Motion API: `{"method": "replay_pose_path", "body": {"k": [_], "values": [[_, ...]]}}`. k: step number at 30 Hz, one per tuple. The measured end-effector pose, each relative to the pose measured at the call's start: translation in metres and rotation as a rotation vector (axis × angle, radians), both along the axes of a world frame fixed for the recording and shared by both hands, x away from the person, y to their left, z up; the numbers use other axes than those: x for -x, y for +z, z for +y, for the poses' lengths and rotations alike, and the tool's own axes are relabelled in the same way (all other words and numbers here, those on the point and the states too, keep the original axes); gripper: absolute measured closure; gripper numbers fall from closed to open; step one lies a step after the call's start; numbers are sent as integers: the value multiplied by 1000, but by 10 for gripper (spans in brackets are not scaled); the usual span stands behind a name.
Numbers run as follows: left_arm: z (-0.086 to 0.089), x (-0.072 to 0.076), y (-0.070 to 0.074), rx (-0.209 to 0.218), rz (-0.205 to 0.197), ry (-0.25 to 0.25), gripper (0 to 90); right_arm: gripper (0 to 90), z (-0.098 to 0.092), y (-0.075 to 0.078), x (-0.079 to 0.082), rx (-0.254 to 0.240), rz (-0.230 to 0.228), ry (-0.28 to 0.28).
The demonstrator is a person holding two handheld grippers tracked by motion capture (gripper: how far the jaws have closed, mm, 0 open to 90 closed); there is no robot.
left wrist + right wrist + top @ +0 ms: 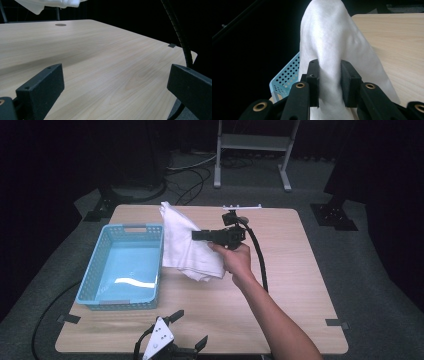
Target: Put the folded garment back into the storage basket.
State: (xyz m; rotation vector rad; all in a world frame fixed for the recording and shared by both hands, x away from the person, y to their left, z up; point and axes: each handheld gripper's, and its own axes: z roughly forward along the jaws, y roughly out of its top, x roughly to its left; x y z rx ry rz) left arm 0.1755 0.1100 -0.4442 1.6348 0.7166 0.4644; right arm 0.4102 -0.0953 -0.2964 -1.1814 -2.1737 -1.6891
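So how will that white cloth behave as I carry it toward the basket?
Probably floppy: the cloth drapes in loose folds from the right gripper. Likely light, since one pinch holds it up. Its hanging end may drag on the basket rim.

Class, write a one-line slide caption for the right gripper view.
Right tool pinching a white cloth beside a blue basket.

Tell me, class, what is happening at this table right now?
A person's right gripper is shut on a bunched white cloth, holding it up just right of the empty blue basket on the wooden table. The left gripper sits near the table's front edge, jaws open, holding nothing. The cloth is not yet in the basket.
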Motion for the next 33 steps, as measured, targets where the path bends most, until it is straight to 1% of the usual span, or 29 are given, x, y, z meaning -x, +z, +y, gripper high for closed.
{"method": "replay_pose_path", "body": {"k": [2, 6, 14, 18, 22, 25, 31, 33], "values": [[0, 0, 0, -5, 0, -1, 6, 719, 2, 1, -1, -4, 1, 1], [0, 0, 0, -4, -2, -1, 6, 719, 8, 4, -1, 4, -6, 6], [0, 0, 0, -3, 1, -5, 6, 719, 23, 9, -2, -11, -11, 32], [1, 0, 0, -1, 1, -3, 6, 719, 31, 11, -2, -7, -16, 43], [1, 0, 0, 1, 0, -3, 6, 719, 37, 13, -3, -4, -20, 32], [1, 0, 0, 1, 0, -3, 6, 719, 42, 14, -4, -5, -21, 35], [1, 0, 0, 0, 3, -4, 6, 719, 54, 17, -4, 11, -24, 58], [1, 0, 0, 0, 2, -4, 6, 719, 58, 19, -4, 8, -25, 63]]}}
